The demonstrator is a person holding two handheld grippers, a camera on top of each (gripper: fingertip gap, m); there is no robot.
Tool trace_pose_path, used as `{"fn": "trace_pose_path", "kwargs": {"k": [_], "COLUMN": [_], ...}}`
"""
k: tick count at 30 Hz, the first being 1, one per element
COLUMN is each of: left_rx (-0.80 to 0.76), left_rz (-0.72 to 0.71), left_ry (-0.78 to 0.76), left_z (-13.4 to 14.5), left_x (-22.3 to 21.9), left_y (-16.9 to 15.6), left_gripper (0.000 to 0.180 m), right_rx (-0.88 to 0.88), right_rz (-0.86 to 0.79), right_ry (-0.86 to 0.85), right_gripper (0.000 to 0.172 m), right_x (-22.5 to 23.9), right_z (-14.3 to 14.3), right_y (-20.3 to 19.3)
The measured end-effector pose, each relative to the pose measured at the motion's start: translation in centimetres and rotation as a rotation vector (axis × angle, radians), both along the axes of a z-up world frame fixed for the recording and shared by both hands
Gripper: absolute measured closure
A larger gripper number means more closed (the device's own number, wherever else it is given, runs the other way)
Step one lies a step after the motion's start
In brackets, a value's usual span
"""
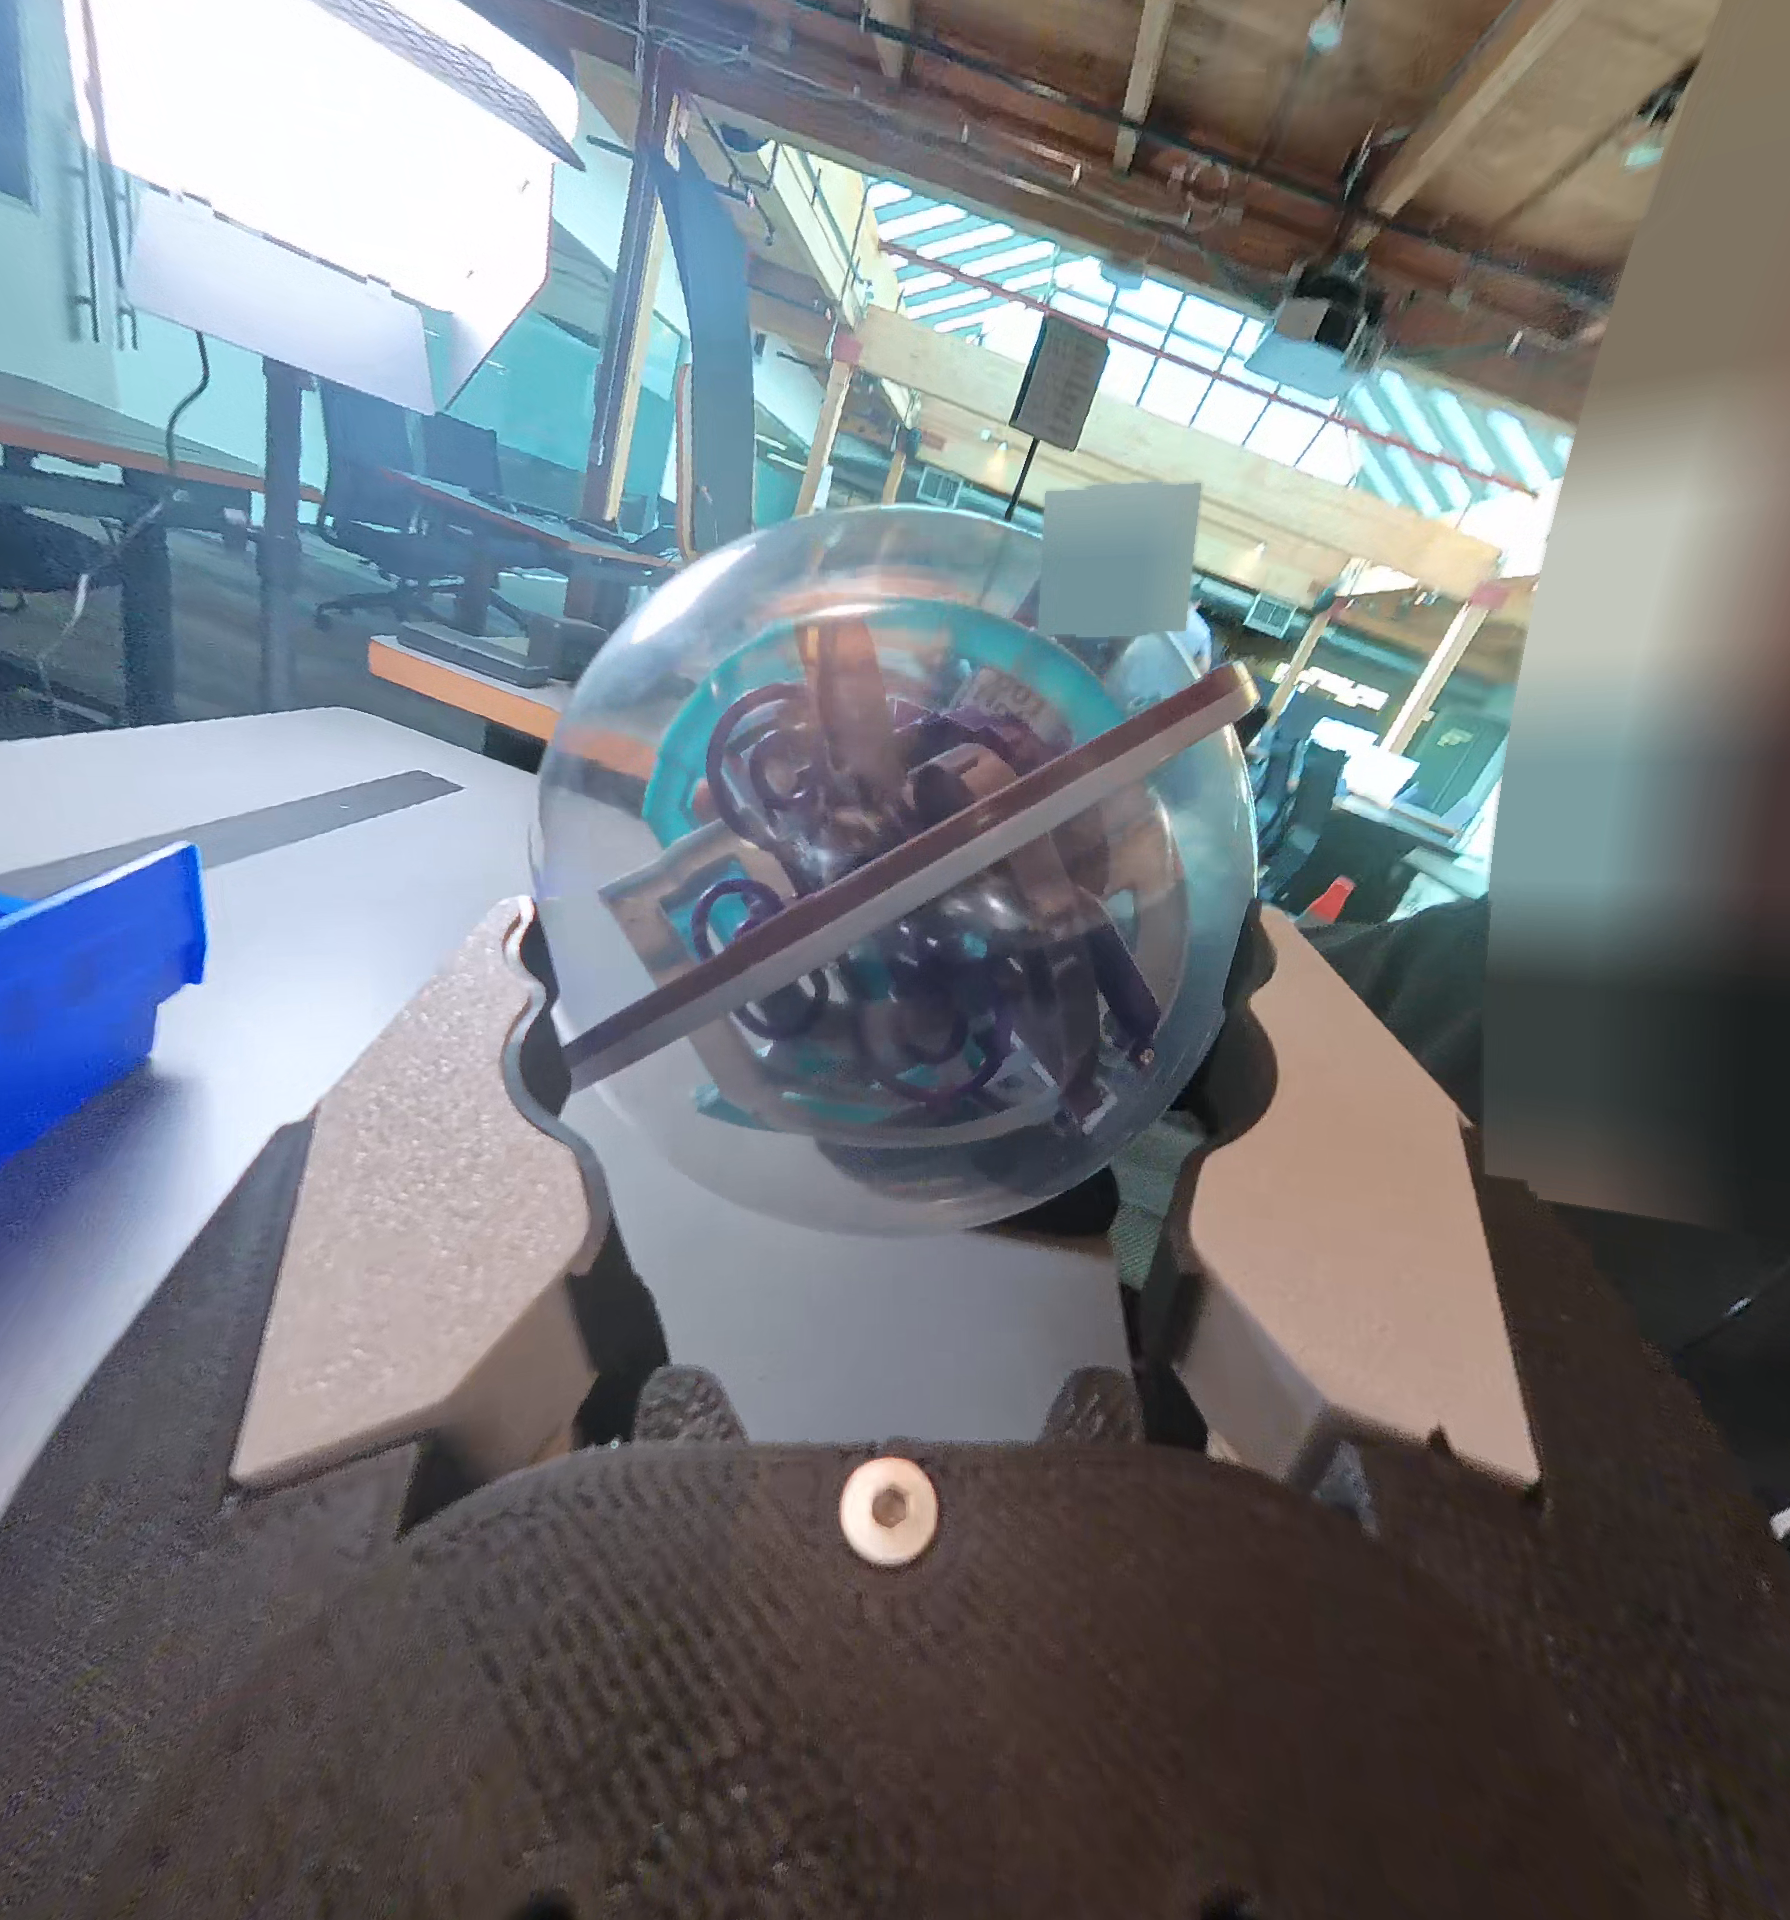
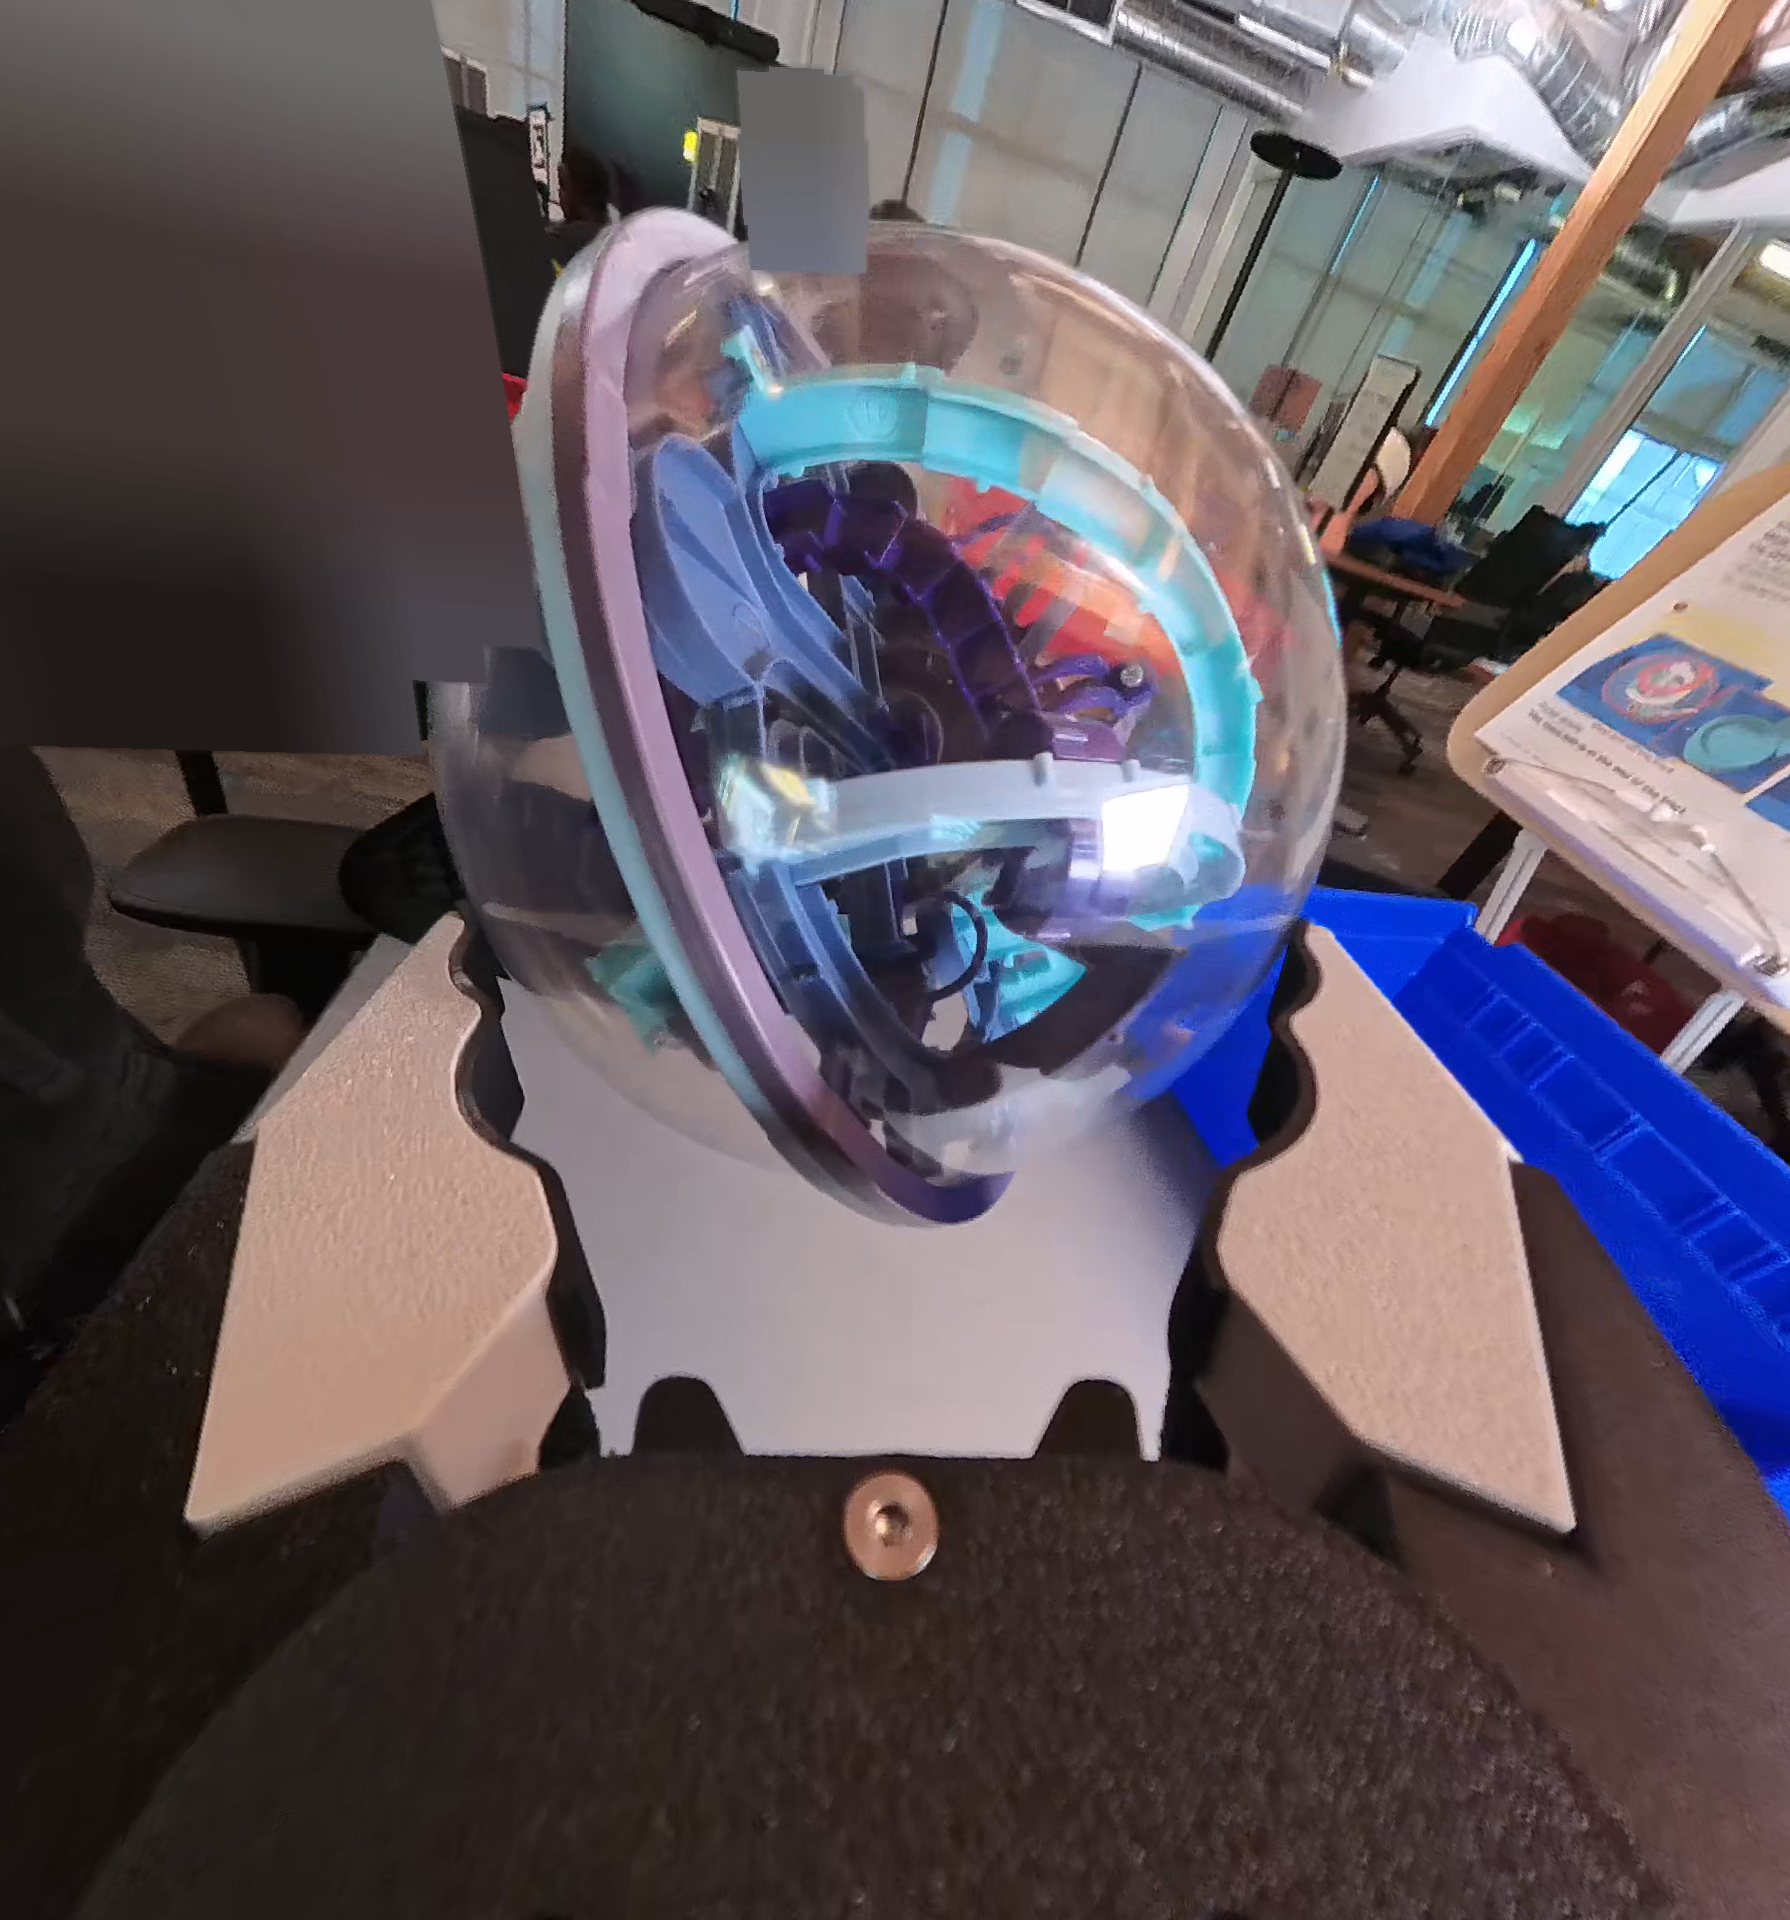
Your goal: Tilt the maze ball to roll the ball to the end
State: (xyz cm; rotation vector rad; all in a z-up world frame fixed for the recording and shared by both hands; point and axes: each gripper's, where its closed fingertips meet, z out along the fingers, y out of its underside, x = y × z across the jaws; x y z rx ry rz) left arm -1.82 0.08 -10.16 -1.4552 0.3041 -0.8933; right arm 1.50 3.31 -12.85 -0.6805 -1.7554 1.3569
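The clear maze ball [image 1: 896,873], filled with purple and teal tracks, is clamped between the wide-set fingers of the left gripper [image 1: 891,997] and, from the opposite side, of the right gripper [image 2: 875,997], and is held raised above the grey table [image 1: 351,883]. Its equatorial rim [image 2: 621,727] is seen steeply tilted. A blue bin [image 2: 1597,1143] is shown on the table beside it.

Blue bin [image 1: 60,997]: cut off at your nine o'clock edge. Small steel ball inside maze ball [image 1: 891,883]: too blurred to locate.
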Motion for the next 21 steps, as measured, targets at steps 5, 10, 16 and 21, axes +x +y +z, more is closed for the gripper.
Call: {"fn": "trace_pose_path", "kwargs": {"k": [5,10,16,21], "left_rx": [0.008,0.074,0.096,0.104], "left_rz": [-0.066,-0.079,-0.084,-0.082], "left_ry": [-0.117,-0.101,-0.092,-0.050], "left_z": [0.1,1.1,2.4,3.4], "left_x": [-0.7,-1.2,-1.6,-1.6], "left_y": [-0.6,-1.2,-1.1,-1.0], "left_gripper": [0.055,0.055,0.056,0.056], "right_rx": [-0.032,0.022,0.021,0.032], "right_rz": [0.008,0.007,0.009,-0.005], "right_ry": [-0.019,0.017,0.066,0.104], "right_gripper": [0.029,0.029,0.029,0.029], "right_x": [-0.3,-0.8,-1.1,-1.1], "right_z": [1.6,2.7,4.1,4.7], "right_y": [-0.8,-1.4,-1.4,-1.3]}}
